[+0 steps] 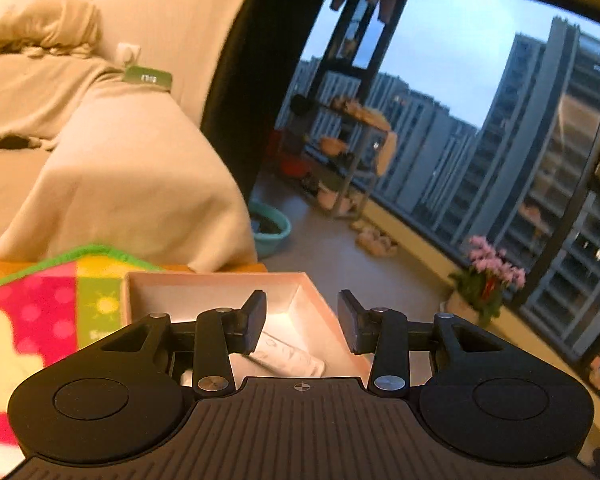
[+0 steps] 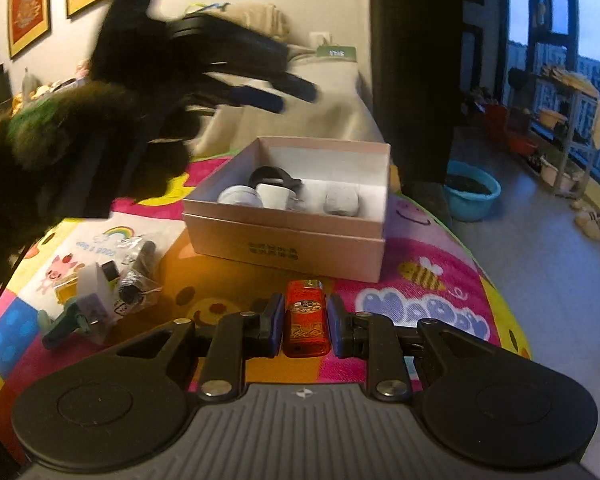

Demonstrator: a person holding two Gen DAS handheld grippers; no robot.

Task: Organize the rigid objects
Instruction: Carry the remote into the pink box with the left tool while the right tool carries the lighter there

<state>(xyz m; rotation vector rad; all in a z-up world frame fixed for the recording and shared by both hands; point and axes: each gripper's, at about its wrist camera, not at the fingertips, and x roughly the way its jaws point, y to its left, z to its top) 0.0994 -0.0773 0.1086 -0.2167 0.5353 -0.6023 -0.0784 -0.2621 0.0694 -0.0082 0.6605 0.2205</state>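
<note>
While the right gripper [image 2: 303, 326] holds the red lighter [image 2: 305, 320] between its jaws, the lighter sits just above the bright play mat [image 2: 440, 280] on the bench, near the front edge and close to the pink box [image 2: 284, 240]. The jaws are narrow and press on the lighter's two long sides. That is a good place to hold it. The lighter looks small, light and hard, with smooth plastic that could slip, so a firm squeeze in the middle seems best.

The left gripper [image 1: 302, 322] is up over the far right corner of the box [image 1: 204, 284]. Its jaws are part way apart and hold nothing. In the right view it is a dark blur [image 2: 236, 68] above the box.

I count one lighter and one box. Inside the box I see about four small things: three pale ones and one black ring shape. A little pile of small bits [image 2: 108, 292] lies near the left edge of the bench. They are too jumbled to count well, maybe four or five.
</note>
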